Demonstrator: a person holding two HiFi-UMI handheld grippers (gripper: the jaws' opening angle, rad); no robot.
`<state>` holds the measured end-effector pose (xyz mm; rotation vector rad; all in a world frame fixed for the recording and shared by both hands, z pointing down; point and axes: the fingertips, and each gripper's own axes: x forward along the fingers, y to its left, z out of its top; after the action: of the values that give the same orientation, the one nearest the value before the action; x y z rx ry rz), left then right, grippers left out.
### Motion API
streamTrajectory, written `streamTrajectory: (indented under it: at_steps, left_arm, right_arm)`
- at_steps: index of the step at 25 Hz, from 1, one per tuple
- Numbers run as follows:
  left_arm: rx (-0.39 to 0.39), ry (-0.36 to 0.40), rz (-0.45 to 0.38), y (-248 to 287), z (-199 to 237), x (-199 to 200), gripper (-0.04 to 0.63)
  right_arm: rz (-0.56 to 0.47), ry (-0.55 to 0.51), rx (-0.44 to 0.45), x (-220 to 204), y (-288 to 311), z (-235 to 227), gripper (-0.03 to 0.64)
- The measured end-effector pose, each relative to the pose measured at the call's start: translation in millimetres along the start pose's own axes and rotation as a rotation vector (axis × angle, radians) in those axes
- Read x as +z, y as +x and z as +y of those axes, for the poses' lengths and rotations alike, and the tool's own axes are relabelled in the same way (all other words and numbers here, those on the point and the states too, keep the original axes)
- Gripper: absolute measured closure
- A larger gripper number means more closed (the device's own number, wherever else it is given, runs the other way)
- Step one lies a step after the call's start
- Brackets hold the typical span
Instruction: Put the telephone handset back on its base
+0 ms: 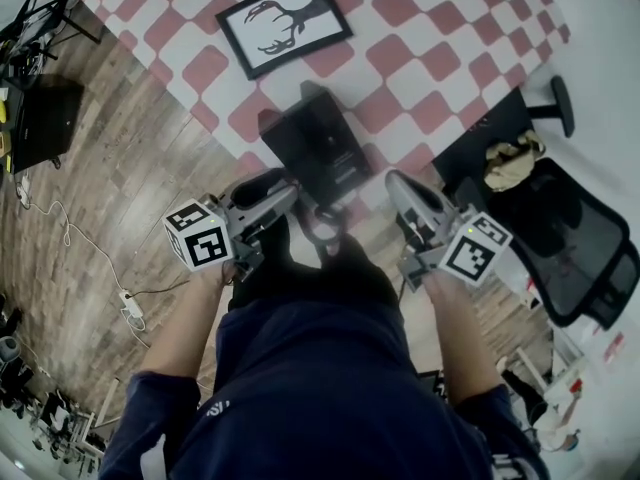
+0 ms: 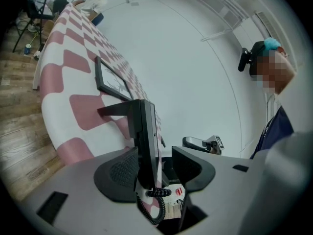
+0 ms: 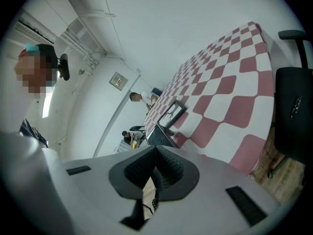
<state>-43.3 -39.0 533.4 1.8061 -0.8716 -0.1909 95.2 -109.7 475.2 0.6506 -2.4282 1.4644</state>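
At table (image 1: 430,68) edge | left tool (image 2: 156,169): jaws wide apart, handset (image 2: 145,136) between | right tool (image 3: 155,168): jaws together

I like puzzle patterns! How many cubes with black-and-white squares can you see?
2. The left cube sits on the left gripper, and the right cube sits on the right gripper. More could be hidden outside these views.

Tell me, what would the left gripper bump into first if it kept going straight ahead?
Most likely the black telephone. It stands right between the open jaws of the left gripper, at the edge of the checkered table, though exact depth is unclear.
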Motion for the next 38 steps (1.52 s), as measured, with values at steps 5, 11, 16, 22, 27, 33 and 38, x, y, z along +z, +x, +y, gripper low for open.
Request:
streamTrajectory:
  at_steps: [5, 11, 16, 22, 27, 33, 38]
  left_arm:
    - [0.022, 0.096, -0.048, -23.8, -21.4, 26.5, 0.387]
    - [-0.008, 0.285, -0.094, -35.3, -72.6, 71.8, 0.517]
    - [-0.056, 0.427, -0.092, -37.0, -115.6, 101.4, 0.552]
    - [-0.127, 0.494, -0.11, -38.5, -155.4, 126.2, 0.56]
    - [-0.168, 0.547, -0.112, -44.5, -178.1, 138.0, 0.561]
    - [-0.192, 0.573, -0.106, -49.9, -187.9, 142.0, 0.561]
    - [-0.205, 0.572, -0.093, -52.0, -190.7, 137.8, 0.561]
  right_arm:
    - [-0.047, -0.048, 0.019, 20.4, -3.2, 21.7, 0.6]
    - [-0.108, -0.114, 0.027, 45.3, -13.0, 51.4, 0.6]
    - [-0.157, -0.198, 0.02, 64.4, -19.0, 81.0, 0.6]
    - [-0.19, -0.305, 0.025, 78.1, -26.0, 115.0, 0.6]
    - [-0.214, -0.373, 0.015, 82.4, -28.5, 137.3, 0.601]
    - [-0.236, -0.409, 0.011, 83.2, -29.5, 155.0, 0.601]
    - [-0.251, -0.418, 0.013, 81.7, -29.5, 161.4, 0.601]
